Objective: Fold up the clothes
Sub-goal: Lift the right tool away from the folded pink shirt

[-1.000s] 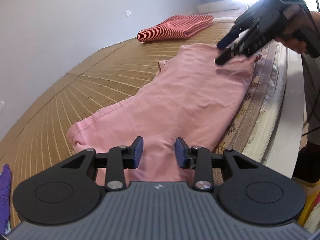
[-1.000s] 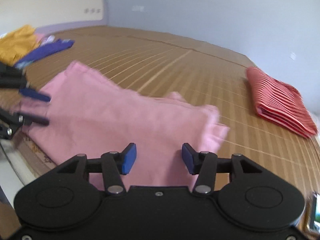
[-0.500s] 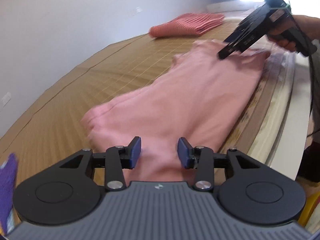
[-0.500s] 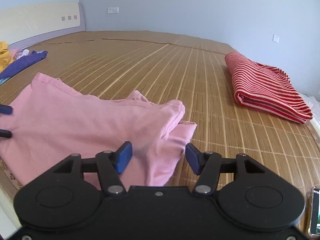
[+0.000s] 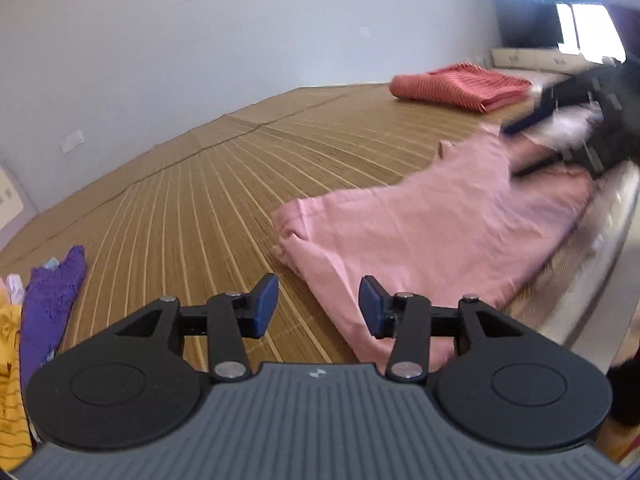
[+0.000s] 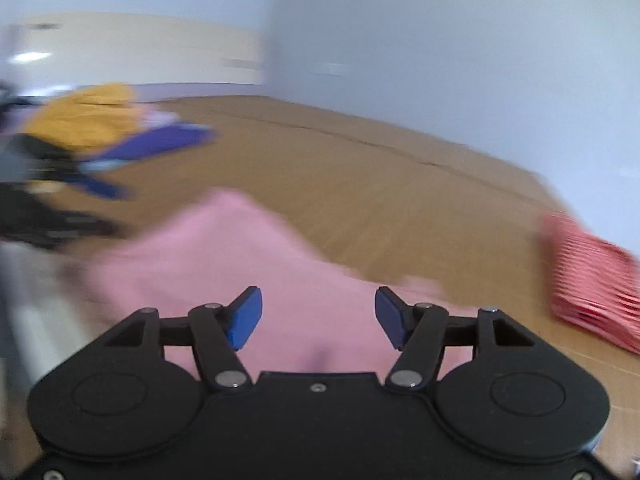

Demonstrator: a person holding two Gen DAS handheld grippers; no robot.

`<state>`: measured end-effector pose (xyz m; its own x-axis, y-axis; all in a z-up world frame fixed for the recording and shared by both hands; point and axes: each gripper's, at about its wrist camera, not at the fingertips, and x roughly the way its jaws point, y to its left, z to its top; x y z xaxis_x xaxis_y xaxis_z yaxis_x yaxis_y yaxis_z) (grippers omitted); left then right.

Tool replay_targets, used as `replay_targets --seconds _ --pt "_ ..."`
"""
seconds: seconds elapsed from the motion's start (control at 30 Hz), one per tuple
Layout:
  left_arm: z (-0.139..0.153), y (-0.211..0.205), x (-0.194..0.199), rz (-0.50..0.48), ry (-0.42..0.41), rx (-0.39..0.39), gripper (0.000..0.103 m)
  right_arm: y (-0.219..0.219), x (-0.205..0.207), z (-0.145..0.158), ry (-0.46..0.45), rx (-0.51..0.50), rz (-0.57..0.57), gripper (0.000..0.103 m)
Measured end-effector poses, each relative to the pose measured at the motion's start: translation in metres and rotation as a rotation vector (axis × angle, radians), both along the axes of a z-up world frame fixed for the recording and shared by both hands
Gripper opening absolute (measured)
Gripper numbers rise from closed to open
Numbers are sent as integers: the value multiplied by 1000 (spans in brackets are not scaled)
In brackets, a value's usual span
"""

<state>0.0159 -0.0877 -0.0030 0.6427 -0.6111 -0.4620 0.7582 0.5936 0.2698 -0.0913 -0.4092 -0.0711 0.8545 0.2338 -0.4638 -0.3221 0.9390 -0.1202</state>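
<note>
A pink garment (image 5: 432, 232) lies folded on the bamboo mat (image 5: 224, 200) near the bed's edge. My left gripper (image 5: 318, 306) hovers over its near left corner with the jaws opening and only mat and cloth behind them, nothing gripped. My right gripper (image 6: 318, 318) hangs over the other end of the pink garment (image 6: 224, 256), its jaws also opening and holding nothing. Each gripper shows blurred in the other's view: the right gripper (image 5: 520, 146) at the far right, the left gripper (image 6: 104, 206) at the left.
A folded red striped garment (image 5: 460, 86) (image 6: 592, 280) rests farther along the mat. A purple garment (image 5: 48, 304) (image 6: 160, 142) and a yellow one (image 5: 10, 380) (image 6: 84, 116) lie in a heap at the other side. The mattress edge (image 5: 592, 264) runs beside the pink garment.
Both grippers have drawn back and lifted off the pink garment, with their jaws spread wider. The left view has swung left, bringing the purple and yellow clothes in. The right view is now blurred.
</note>
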Motion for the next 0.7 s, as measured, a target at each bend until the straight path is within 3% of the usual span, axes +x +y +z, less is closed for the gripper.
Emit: replay_targets --seconds 0.13,0.23,0.43,0.63,0.7 --pt "9 7 5 62 33 -50 51 54 11 -16 56 51 201 65" --pt "12 15 7 106 68 -80 51 81 14 -33 75 1 256 65" --pt "8 18 11 165 186 -140 51 92 19 -51 73 -102 200 65" --pt "3 10 13 172 237 -135 51 83 22 -57 67 -62 179 59" --pt "3 9 14 171 268 -168 51 81 20 -57 65 -53 167 55"
